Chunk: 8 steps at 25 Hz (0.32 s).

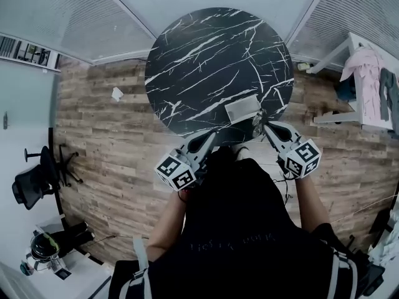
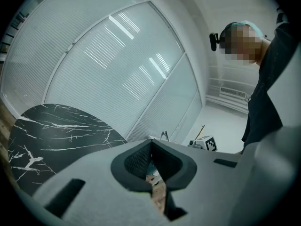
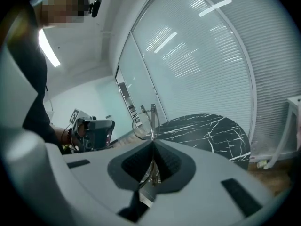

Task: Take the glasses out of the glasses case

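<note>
**Glasses out of the case, pinched in my right gripper**

Right gripper (image 3: 153, 142): in the right gripper view the jaws are clamped on the thin wire-frame glasses (image 3: 153, 119). One metal arm sticks straight up above the jaw tips, and a lens loop curves off to the left of it. More of the frame shows in the slot below the pads. The glasses are lifted clear of the round black marble table (image 3: 211, 131), which lies behind them.

Left gripper (image 2: 150, 144): the jaws are pressed together with nothing between them. Only wood floor shows through the gap under the pads. It points up and away, with the table (image 2: 51, 131) at lower left and window blinds (image 2: 117, 65) beyond.

In the head view both grippers sit at the near edge of the table (image 1: 206, 61), the left gripper (image 1: 215, 137) on the left and the right gripper (image 1: 260, 125) on the right. The grey glasses case (image 1: 242, 109) lies on the table near that edge, just ahead of the right gripper's tips. It's small here; I can't tell whether the lid is up. The glasses themselves are barely resolvable in this view.

The left gripper is visible in the right gripper view off to the left (image 3: 91, 131), apart from the glasses. A black office chair (image 1: 31, 182) stands on the wood floor (image 1: 106, 148), well to the left.
</note>
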{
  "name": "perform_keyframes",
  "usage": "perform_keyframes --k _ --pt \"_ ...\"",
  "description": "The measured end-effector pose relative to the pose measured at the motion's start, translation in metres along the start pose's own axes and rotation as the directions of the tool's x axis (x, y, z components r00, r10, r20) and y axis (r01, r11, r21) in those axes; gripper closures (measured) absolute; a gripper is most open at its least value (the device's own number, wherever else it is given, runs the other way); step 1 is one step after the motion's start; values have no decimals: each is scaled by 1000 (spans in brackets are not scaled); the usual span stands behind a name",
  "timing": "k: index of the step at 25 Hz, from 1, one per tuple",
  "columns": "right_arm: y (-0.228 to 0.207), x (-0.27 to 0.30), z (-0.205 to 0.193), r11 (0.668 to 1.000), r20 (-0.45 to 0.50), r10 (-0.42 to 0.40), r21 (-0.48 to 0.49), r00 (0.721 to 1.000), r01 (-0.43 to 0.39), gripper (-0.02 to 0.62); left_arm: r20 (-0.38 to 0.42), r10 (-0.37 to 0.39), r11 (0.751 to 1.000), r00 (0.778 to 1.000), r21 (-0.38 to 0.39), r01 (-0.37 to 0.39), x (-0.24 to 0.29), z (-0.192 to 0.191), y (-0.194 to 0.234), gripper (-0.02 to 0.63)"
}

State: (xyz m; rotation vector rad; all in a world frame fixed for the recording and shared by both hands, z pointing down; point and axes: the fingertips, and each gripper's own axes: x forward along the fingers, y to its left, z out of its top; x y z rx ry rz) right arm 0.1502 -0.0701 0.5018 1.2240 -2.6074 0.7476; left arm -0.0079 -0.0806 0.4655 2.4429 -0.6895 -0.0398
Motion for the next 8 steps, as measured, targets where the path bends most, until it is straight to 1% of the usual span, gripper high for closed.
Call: perform_keyframes --k 4,8 --pt "8 -6 9 994 85 40 97 996 -48 565 -2 -7 1000 1000 -4 7 2 1 -1 589" --pt "18 -11 18 978 163 81 179 983 -111 565 -4 -20 1000 1000 2 20 4 0 -3 589"
